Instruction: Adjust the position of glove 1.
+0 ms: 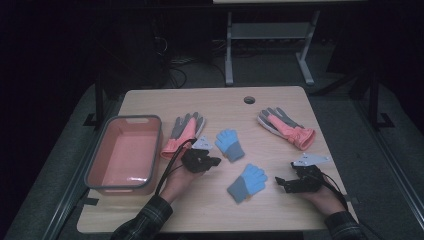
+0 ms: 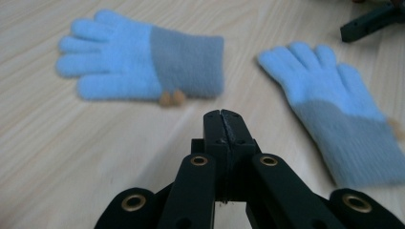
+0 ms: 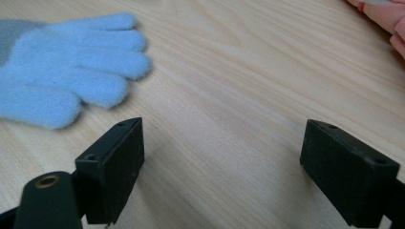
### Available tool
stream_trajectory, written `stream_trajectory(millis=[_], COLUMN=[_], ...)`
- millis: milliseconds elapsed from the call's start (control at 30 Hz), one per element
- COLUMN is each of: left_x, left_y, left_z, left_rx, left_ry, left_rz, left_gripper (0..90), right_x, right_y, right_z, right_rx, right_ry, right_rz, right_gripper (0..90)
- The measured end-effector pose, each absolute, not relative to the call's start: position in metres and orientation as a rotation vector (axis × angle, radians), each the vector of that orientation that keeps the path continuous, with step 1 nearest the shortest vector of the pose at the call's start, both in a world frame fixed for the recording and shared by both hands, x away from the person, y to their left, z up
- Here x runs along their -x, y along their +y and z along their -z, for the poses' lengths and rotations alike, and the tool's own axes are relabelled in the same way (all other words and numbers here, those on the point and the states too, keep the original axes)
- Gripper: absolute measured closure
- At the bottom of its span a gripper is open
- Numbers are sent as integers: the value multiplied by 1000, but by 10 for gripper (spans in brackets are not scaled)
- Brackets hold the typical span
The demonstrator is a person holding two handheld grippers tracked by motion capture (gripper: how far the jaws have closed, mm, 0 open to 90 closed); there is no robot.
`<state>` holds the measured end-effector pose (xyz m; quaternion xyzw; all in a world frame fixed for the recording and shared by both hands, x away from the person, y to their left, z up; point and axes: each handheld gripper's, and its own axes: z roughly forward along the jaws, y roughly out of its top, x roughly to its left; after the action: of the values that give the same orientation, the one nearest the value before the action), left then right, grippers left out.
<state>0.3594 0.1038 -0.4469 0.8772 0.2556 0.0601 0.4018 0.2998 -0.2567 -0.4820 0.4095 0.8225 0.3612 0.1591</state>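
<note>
Two blue gloves with grey cuffs lie flat mid-table: one (image 1: 230, 145) farther back, one (image 1: 247, 182) nearer the front. My left gripper (image 1: 212, 161) is shut with nothing in it, pointing right at a spot just short of both. In the left gripper view its jaws (image 2: 223, 114) meet over bare wood, the farther glove (image 2: 143, 59) to the left and the nearer glove (image 2: 339, 109) to the right. My right gripper (image 1: 280, 182) stands open just right of the nearer glove. Its jaws (image 3: 222, 143) are wide apart over bare table, the glove's fingers (image 3: 67, 67) at upper left.
A pink bin (image 1: 125, 152) sits at the table's left edge. One pink-and-grey glove (image 1: 182, 132) lies beside the bin, behind my left hand. Another (image 1: 286, 127) lies at the back right. A round cable hole (image 1: 249, 99) is near the far edge.
</note>
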Motion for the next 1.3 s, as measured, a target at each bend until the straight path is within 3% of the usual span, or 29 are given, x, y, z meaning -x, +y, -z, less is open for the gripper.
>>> stream_trajectory(millis=[667,1300], left_x=[-399,-384], left_y=[38,62], left_z=[456,460], left_rx=[-2216,-2273], left_ry=[619,641], left_rz=[-163,-65], left_gripper=[897,897], right_x=[-300,-300], right_y=[-257,-256], right_z=[482,482], right_rx=[-1169,-1179], right_ry=[2350,2351], right_rz=[-1033,-1032], right_gripper=[149,149])
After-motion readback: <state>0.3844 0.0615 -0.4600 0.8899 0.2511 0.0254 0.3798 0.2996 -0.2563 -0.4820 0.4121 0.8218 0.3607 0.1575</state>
